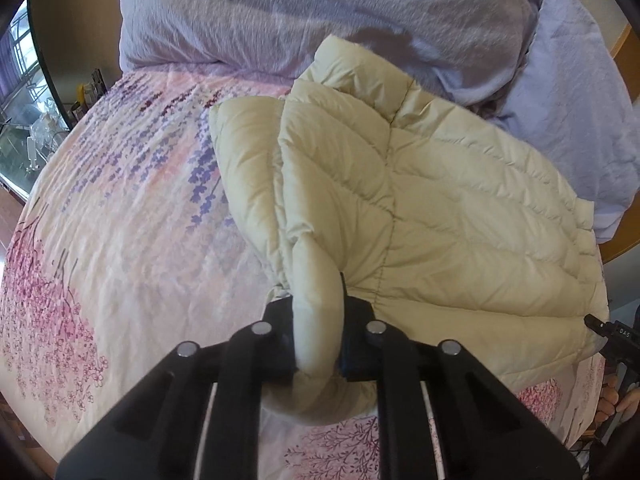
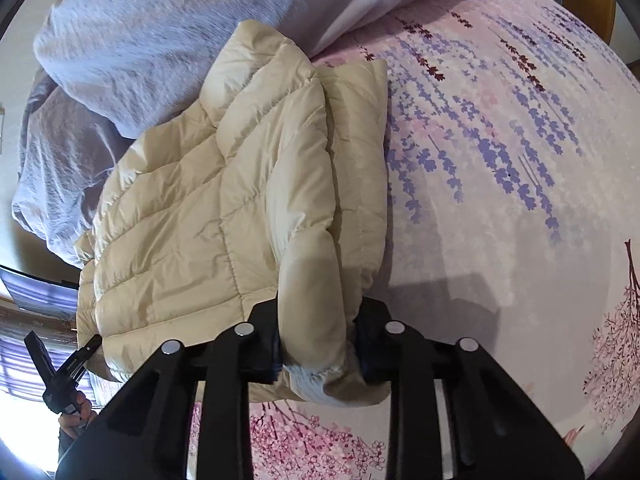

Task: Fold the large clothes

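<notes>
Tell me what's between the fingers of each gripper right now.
Padded folds of the cream jacket. The left gripper pinches one fold in the left wrist view; the right gripper pinches another in the right wrist view.

left gripper (image 1: 318,344) clamped on cream puffer jacket (image 1: 420,208) sleeve, floral bedsheet (image 1: 120,220) left, lavender duvet (image 1: 280,12) far

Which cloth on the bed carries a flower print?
The pink bed sheet under the cream quilted puffer jacket; the crumpled lilac duvet and pale blue pillow are plain.
</notes>
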